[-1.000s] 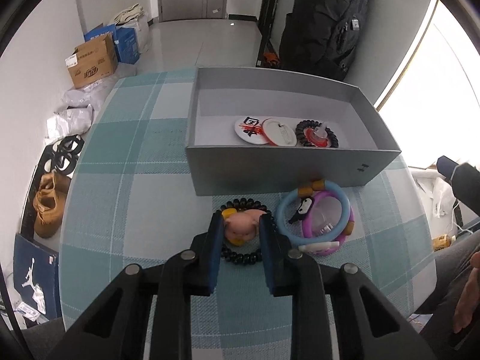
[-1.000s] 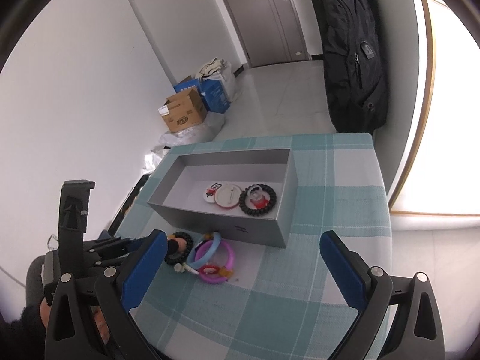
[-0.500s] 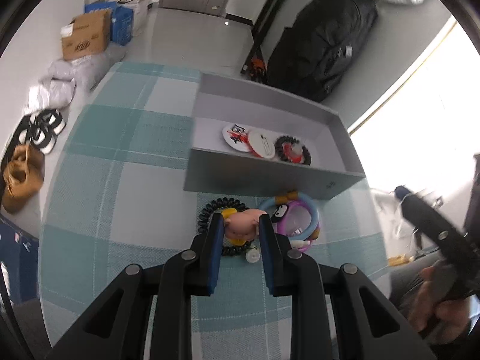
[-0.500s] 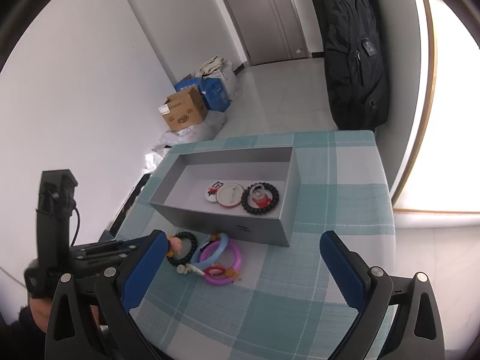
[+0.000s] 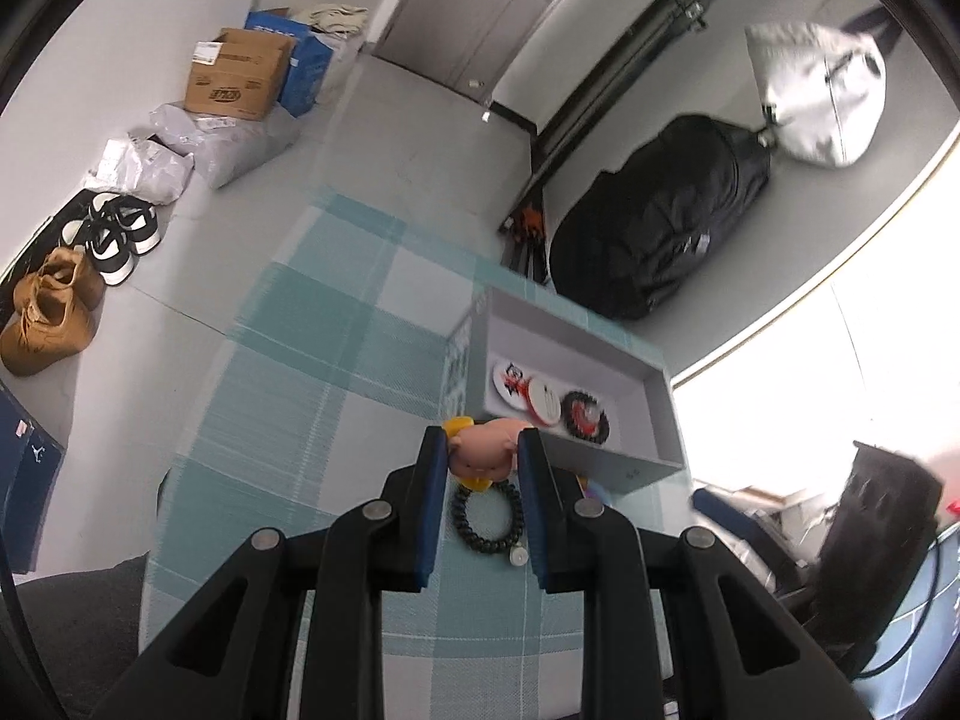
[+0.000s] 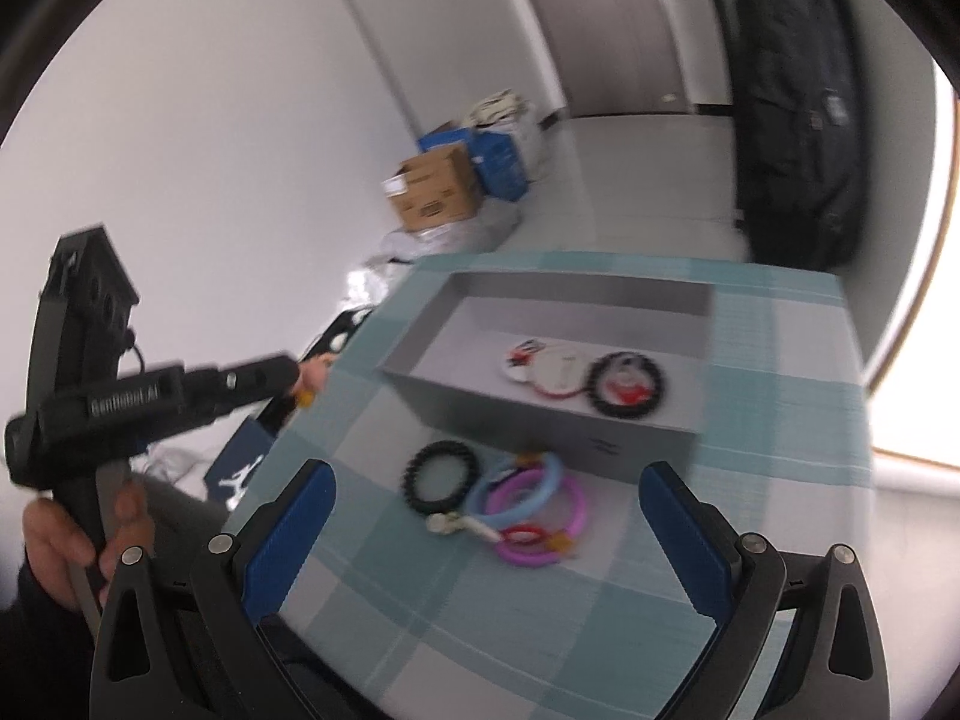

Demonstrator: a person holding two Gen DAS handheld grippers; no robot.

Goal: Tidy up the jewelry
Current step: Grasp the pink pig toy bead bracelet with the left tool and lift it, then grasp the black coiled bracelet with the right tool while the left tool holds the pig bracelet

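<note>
My left gripper [image 5: 483, 459] is shut on a pink pig charm [image 5: 483, 453] with yellow beads and holds it in the air, left of the grey box [image 5: 654, 468]; it also shows in the right wrist view [image 6: 300, 381]. A black bead bracelet [image 6: 441, 476] lies on the checked cloth in front of the box, and shows in the left wrist view [image 5: 487, 516]. Blue and pink rings [image 6: 531, 501] lie beside it. Inside the box are two round badges [image 6: 543, 369] and a black beaded ring [image 6: 627, 384]. My right gripper [image 6: 486, 534] is open and empty above the table's near side.
The table has a teal checked cloth [image 6: 774, 360]. A black backpack [image 6: 792, 120] stands by the wall behind it. Cardboard boxes [image 5: 237, 81] and shoes [image 5: 51, 306] lie on the floor to the left.
My left gripper has lifted the pig charm up and to the left, away from the black bead bracelet, which stays on the cloth. The right gripper has shifted closer and lower.
</note>
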